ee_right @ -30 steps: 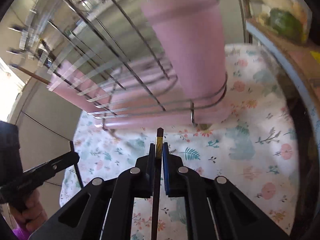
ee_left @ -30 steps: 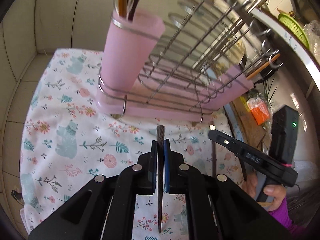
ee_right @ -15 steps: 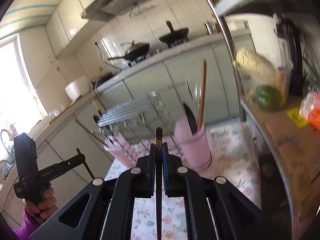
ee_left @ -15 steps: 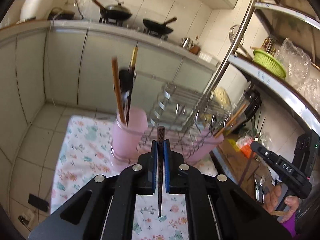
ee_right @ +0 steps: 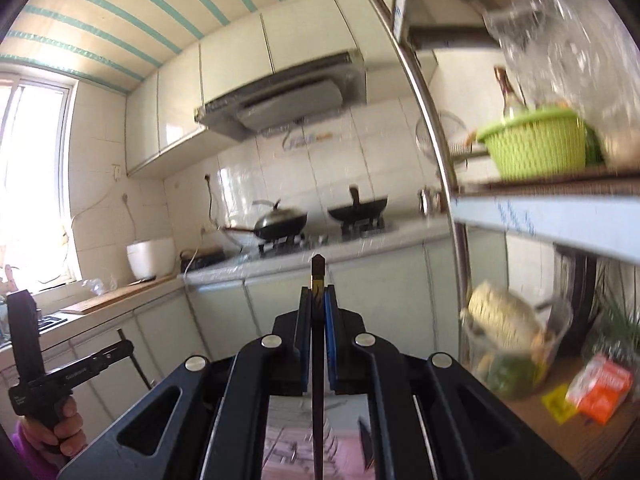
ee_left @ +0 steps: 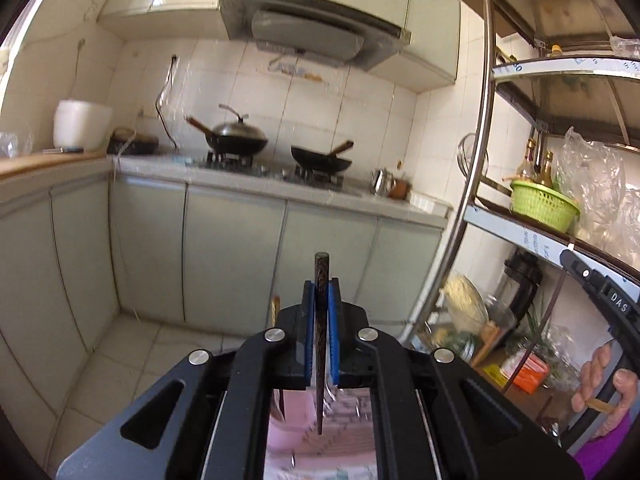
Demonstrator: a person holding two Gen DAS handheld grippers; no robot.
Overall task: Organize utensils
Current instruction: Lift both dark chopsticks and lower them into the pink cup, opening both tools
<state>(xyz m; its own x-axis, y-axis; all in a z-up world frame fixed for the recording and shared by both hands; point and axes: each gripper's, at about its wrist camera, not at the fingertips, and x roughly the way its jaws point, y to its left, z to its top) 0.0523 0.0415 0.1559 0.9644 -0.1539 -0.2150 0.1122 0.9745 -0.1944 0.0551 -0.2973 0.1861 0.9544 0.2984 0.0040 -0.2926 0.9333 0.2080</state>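
Both tongs are mid-carry, raised level above the pink rack [ee_left: 320, 432]: the left tongs [ee_left: 320, 336] pinch a dark wooden chopstick [ee_left: 321, 280] and the right tongs [ee_right: 318, 340] a gold-banded chopstick [ee_right: 318, 276] (holder hidden below), so next likely calls for tipping down to drop them in.

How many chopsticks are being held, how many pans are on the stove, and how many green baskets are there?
Chopsticks held: 2, one in the left gripper and one in the right gripper
Pans on the stove: 2, a lidded wok and an open wok
Green baskets: 1
Total: 5
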